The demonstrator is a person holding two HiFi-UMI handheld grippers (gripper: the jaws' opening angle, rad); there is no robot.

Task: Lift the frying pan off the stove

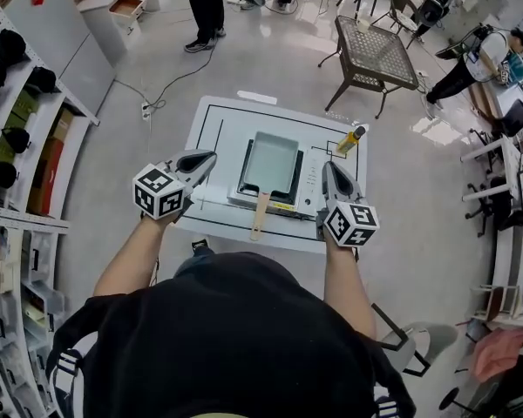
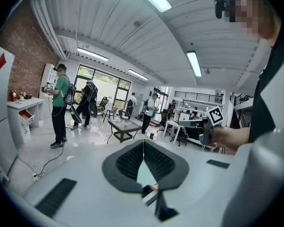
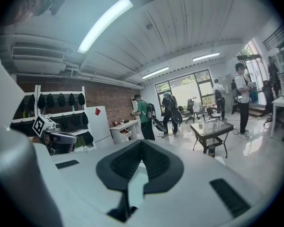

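A rectangular grey frying pan (image 1: 268, 162) rests on a portable stove (image 1: 307, 186) on the white table (image 1: 218, 120), its wooden handle (image 1: 260, 216) pointing toward me. My left gripper (image 1: 207, 156) hovers left of the pan, shut and holding nothing. Right of the stove, my right gripper (image 1: 329, 167) is also shut and holds nothing. Both gripper views look up and out over the room, so neither shows the pan. In the left gripper view the jaws (image 2: 143, 144) meet, and the right gripper (image 2: 209, 123) shows beyond them. The right gripper view shows its own jaws (image 3: 141, 148) together.
A yellow-capped bottle (image 1: 350, 139) lies at the table's far right corner. A dark glass-topped table (image 1: 375, 52) stands beyond, with people (image 1: 207, 7) further back. Shelves (image 1: 17, 146) line the left side. A cable and socket (image 1: 146, 107) lie on the floor.
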